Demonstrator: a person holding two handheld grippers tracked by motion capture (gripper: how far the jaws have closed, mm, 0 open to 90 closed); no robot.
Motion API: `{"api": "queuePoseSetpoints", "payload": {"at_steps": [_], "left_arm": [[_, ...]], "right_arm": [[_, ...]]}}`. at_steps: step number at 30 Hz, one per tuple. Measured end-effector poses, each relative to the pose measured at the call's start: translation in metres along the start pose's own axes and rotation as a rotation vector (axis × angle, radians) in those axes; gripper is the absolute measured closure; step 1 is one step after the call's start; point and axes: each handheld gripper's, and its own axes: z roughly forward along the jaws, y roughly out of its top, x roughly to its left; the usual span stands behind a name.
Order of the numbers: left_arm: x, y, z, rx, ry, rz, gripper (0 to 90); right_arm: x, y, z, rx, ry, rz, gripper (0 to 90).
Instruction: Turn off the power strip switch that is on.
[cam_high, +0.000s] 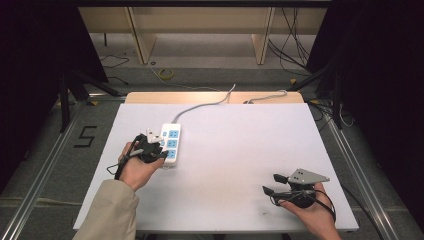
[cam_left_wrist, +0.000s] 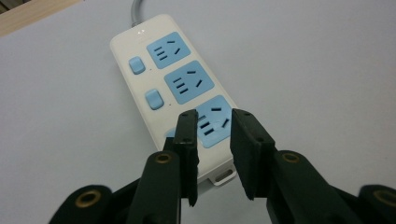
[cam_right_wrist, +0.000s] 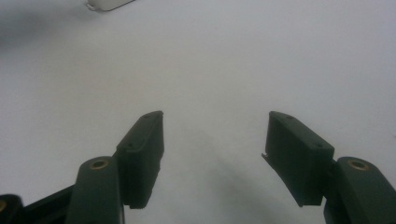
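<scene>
Power strip (cam_left_wrist: 173, 88) lies lengthwise straight ahead of left tongs (cam_left_wrist: 214, 140), part-open, empty, over its near end; right tongs (cam_right_wrist: 212, 154) wide open, empty, well apart on desk (cam_high: 235, 150).

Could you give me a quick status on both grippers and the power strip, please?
Left gripper open, empty, over near end of power strip. Right gripper open, empty, apart over bare table. Nothing in the way.

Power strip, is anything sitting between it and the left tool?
Nothing visible is. The left tool hovers right over the near end of the power strip, jaws a little apart with nothing between them; bare table lies around.
</scene>
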Motion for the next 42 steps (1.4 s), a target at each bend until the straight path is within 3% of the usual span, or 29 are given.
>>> {"api": "queuePoseSetpoints", "payload": {"at_steps": [7,14,22,30,42], "left_arm": [[-0.003,-0.004,-0.003,-0.023,-0.036,0.029,64.7],[-0.006,-0.009,-0.007,-0.045,-0.077,0.030,54.2],[-0.009,-0.015,-0.009,-0.072,-0.064,0.067,42.1],[-0.013,-0.021,-0.013,-0.061,-0.076,0.083,33.4],[-0.016,-0.049,-0.019,-0.090,-0.108,0.107,25.5]], "right_arm": [[0.000,0.000,0.000,-0.002,-0.001,0.000,38.4],[0.000,0.000,0.000,0.001,0.000,0.001,38.3],[0.000,0.000,0.000,-0.001,0.002,0.000,38.3],[0.001,0.000,0.000,-0.003,0.003,0.000,38.2],[0.001,0.000,0.000,-0.004,0.005,-0.002,38.1]]}}
